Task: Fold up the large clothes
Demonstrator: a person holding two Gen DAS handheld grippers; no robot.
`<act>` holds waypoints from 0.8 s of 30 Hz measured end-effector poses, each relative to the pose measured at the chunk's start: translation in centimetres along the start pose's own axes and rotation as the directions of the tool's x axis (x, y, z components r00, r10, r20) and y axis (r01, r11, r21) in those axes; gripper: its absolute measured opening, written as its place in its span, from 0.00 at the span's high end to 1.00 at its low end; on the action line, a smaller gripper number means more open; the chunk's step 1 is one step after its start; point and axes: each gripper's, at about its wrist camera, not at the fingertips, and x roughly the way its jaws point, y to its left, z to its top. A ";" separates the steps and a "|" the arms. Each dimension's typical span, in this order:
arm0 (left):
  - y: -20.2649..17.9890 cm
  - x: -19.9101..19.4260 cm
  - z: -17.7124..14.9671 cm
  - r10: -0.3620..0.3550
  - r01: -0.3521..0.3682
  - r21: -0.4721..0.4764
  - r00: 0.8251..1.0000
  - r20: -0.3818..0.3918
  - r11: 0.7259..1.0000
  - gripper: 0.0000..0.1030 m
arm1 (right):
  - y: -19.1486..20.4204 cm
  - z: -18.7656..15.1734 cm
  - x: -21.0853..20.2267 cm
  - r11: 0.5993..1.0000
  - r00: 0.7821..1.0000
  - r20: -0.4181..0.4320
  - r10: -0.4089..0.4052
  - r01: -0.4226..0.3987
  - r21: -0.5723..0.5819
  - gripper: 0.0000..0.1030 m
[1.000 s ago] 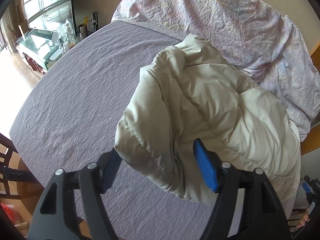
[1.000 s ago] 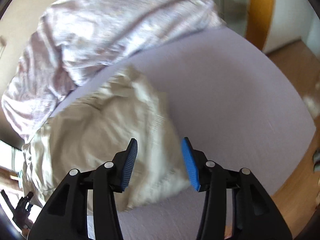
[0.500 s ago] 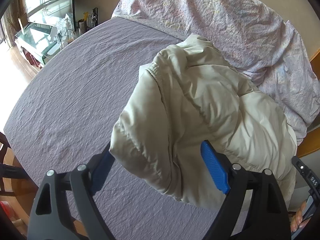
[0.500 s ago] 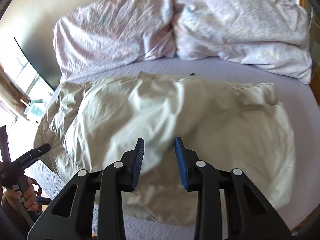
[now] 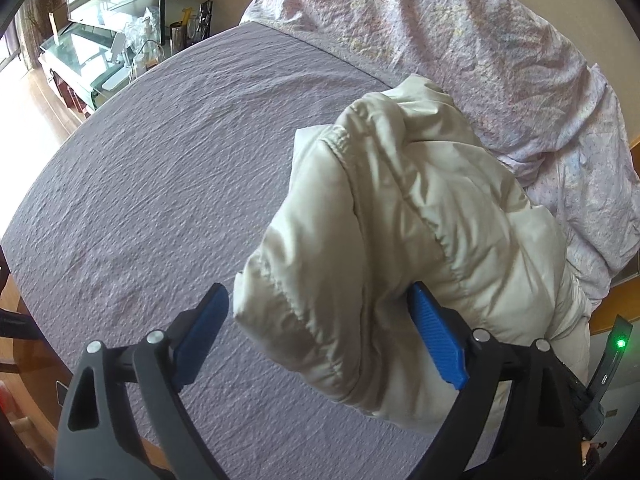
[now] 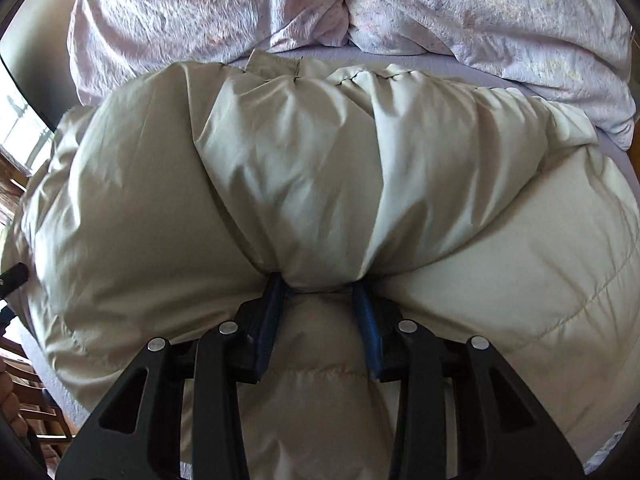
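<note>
While you look down your left gripper, here is what that view gives you:
Left gripper point(image 5: 320, 320): your jaws stand wide and have just been opening; the folded end of the jacket lies between them, the right blue pad point(image 5: 436, 344) against the fabric, the left pad clear of it, so you are not squeezing anything
Jacket point(image 5: 400, 220): a cream padded jacket, bunched in a thick fold on the bed, its near end at your fingers and its far end up against the quilt
Bed sheet point(image 5: 160, 180): grey-purple and crinkled, bare to the left of the jacket
Quilt point(image 5: 460, 40): pale pink, rumpled along the head of the bed
Glass table point(image 5: 88, 52): beyond the bed's far left corner, with bottles and small things on it, too small to name

From your right gripper:
Right gripper point(image 6: 320, 292): your jaws stand fairly narrow, having closed and then eased out a little just now; the pads pinch a gathered puff of the jacket point(image 6: 320, 180), with creases running in to the grip
Jacket's place: it fills most of this view, spread across the bed below the quilt point(image 6: 480, 12)
Chair point(image 6: 36, 400): wooden slats at the lower left edge, beside the bed
</note>
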 end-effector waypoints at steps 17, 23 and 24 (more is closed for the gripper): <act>-0.5 2.9 0.6 -0.088 0.083 -0.131 0.996 -0.029 0.988 0.29 | -0.2 0.4 0.0 1.000 1.000 -0.012 0.009 -0.009 -0.012 0.63; -2.1 1.2 0.6 -0.096 0.097 -0.080 0.995 0.010 0.992 0.62 | -0.2 0.4 -0.1 1.000 1.000 -0.010 0.008 -0.009 -0.013 0.63; -2.2 0.7 0.7 -0.110 0.111 -0.078 0.994 0.018 0.991 0.65 | -0.2 0.4 -0.1 1.000 1.000 -0.009 0.009 -0.009 -0.013 0.63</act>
